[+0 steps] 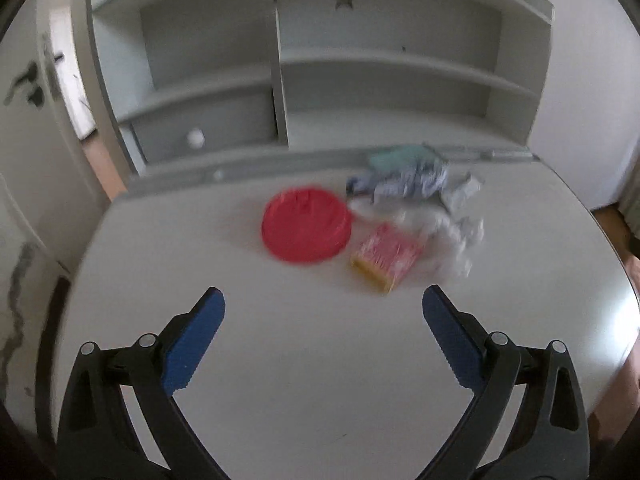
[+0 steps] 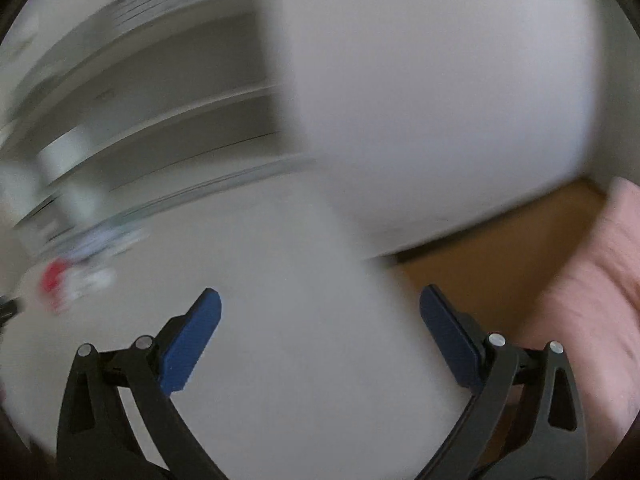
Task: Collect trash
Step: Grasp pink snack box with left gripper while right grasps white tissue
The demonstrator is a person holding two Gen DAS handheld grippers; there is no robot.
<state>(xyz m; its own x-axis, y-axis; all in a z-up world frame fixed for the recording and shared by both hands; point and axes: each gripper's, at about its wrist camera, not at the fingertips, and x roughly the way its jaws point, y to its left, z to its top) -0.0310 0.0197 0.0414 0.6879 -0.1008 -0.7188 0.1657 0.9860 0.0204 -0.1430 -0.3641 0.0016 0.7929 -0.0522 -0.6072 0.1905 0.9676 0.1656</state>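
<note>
The trash [image 1: 404, 216], a pile of crumpled paper, wrappers and a pink packet [image 1: 386, 258], lies on the white desk [image 1: 320, 360] beside a red plate [image 1: 306, 229], ahead and slightly right of the left gripper [image 1: 323, 312]. That gripper stands wide open and empty, judged nearer. The right gripper [image 2: 320, 312], equally wide and empty, sees the pile far to its left, blurred.

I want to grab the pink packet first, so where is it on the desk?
In the left wrist view, the pink packet lies right of centre on the desk, between the red lid and crumpled clear plastic.
</note>
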